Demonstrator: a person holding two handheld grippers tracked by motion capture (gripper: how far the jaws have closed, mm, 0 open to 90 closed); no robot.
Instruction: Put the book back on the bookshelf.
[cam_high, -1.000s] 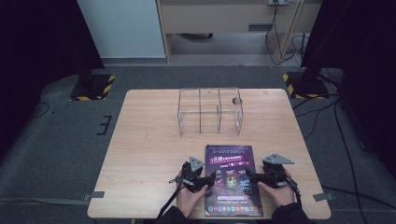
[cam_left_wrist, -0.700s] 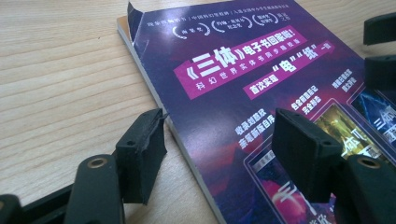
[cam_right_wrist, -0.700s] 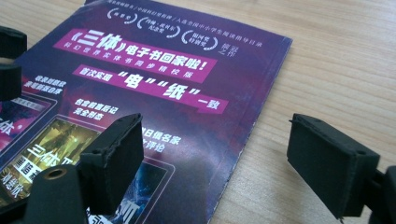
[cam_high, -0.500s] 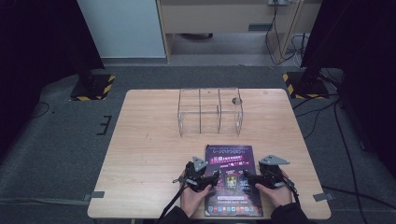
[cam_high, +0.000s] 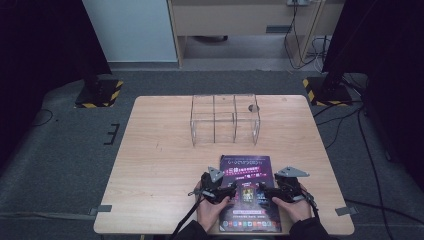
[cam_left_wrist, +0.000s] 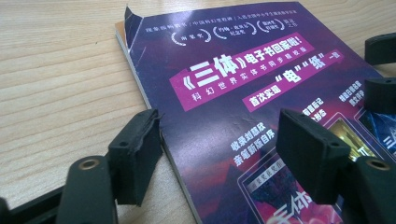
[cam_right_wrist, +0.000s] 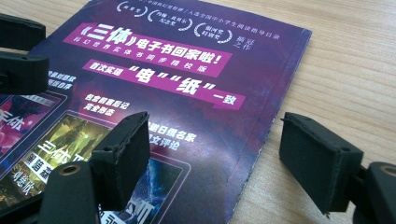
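The left gripper (cam_left_wrist: 217, 147) has its jaws spread wide and grips nothing; they straddle the left edge of the purple paperback book (cam_left_wrist: 261, 93), one jaw over bare wood, the other over the cover. The right gripper (cam_right_wrist: 215, 154) is likewise wide open and empty, straddling the book's right edge. In the high view the left gripper (cam_high: 218, 186) and right gripper (cam_high: 283, 187) sit low on either side of the book (cam_high: 245, 170), which lies flat on the wooden table (cam_high: 160, 150), near its front edge. Beyond the book's far end stands a clear acrylic rack (cam_high: 225, 119) with compartments. The book's far left corner is curled up.
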